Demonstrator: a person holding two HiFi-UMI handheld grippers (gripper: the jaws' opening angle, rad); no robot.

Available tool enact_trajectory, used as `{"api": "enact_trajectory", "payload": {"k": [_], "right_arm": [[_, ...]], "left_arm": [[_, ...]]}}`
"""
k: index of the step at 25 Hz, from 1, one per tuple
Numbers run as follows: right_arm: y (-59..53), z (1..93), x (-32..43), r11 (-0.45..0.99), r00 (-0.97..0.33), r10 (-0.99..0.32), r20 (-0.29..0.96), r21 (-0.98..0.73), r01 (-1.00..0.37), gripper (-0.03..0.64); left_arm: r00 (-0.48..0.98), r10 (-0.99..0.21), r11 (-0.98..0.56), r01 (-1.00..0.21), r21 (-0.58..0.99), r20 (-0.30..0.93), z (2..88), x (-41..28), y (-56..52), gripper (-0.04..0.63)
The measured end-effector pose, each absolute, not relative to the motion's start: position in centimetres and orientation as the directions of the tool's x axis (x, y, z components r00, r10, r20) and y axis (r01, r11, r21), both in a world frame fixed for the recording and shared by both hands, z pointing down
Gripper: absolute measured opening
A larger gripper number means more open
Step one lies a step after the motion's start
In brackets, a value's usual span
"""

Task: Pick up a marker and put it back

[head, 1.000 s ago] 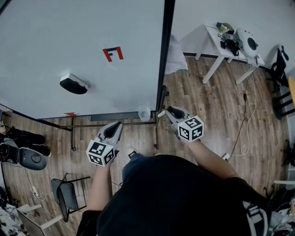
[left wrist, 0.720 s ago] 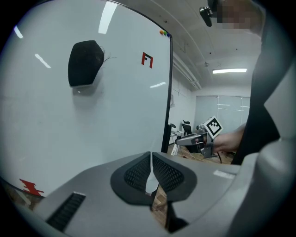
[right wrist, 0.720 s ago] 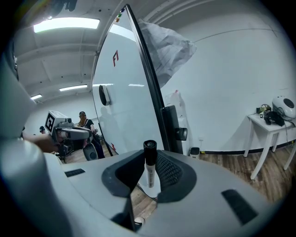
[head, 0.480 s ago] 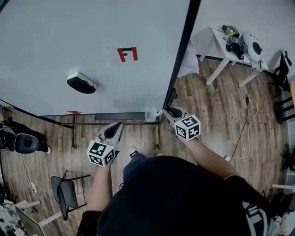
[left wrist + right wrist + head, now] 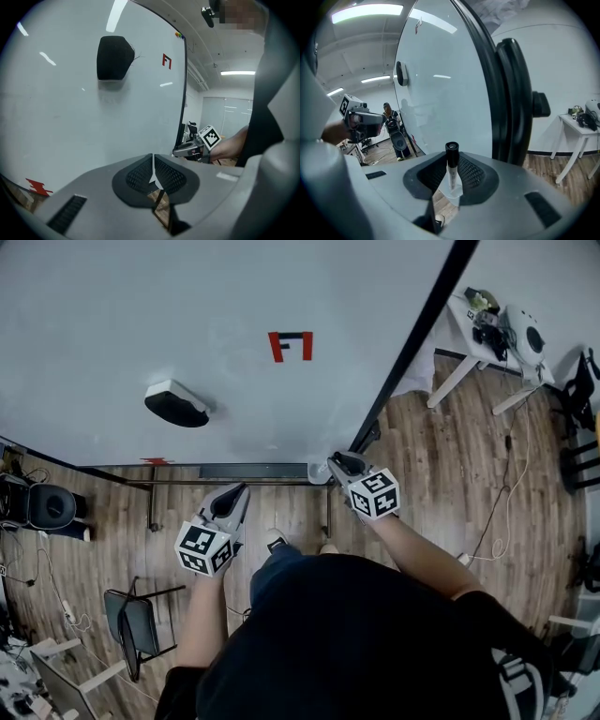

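My right gripper [image 5: 449, 177] is shut on a white marker [image 5: 452, 171] with a black cap, which stands upright between the pads. Below the marker shows a translucent cup [image 5: 451, 191]. In the head view the right gripper [image 5: 336, 463] is at the whiteboard's lower right corner, right next to that cup [image 5: 318, 472] on the tray rail. My left gripper [image 5: 234, 491] hangs lower left of it, off the board. Its pads [image 5: 140, 174] meet with nothing between them.
The whiteboard [image 5: 187, 315] on a black frame carries a black eraser [image 5: 176, 404] and a red mark [image 5: 290, 345]. A white table [image 5: 487, 343] with gear stands at the back right. A black chair [image 5: 139, 629] is on the wood floor at the left.
My right gripper has moved left and closer to the cup at the board's corner, still holding the marker. The left gripper has stayed where it was.
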State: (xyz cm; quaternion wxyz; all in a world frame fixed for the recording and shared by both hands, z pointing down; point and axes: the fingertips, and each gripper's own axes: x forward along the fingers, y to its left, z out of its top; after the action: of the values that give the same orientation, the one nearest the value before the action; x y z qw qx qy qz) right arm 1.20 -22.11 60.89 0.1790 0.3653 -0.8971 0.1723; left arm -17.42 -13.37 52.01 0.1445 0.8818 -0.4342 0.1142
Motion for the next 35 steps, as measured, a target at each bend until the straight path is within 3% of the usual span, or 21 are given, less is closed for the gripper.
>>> {"api": "enact_trajectory", "payload": {"k": [35], "right_arm": [[-23.4, 68.8, -0.6, 0.670, -0.629, -0.539, 0.559, -0.168, -0.723, 0.069]], "left_arm": [[0.584, -0.726, -0.559, -0.809, 0.183, 0.362, 54.2, -20.4, -15.4, 0.026]]}}
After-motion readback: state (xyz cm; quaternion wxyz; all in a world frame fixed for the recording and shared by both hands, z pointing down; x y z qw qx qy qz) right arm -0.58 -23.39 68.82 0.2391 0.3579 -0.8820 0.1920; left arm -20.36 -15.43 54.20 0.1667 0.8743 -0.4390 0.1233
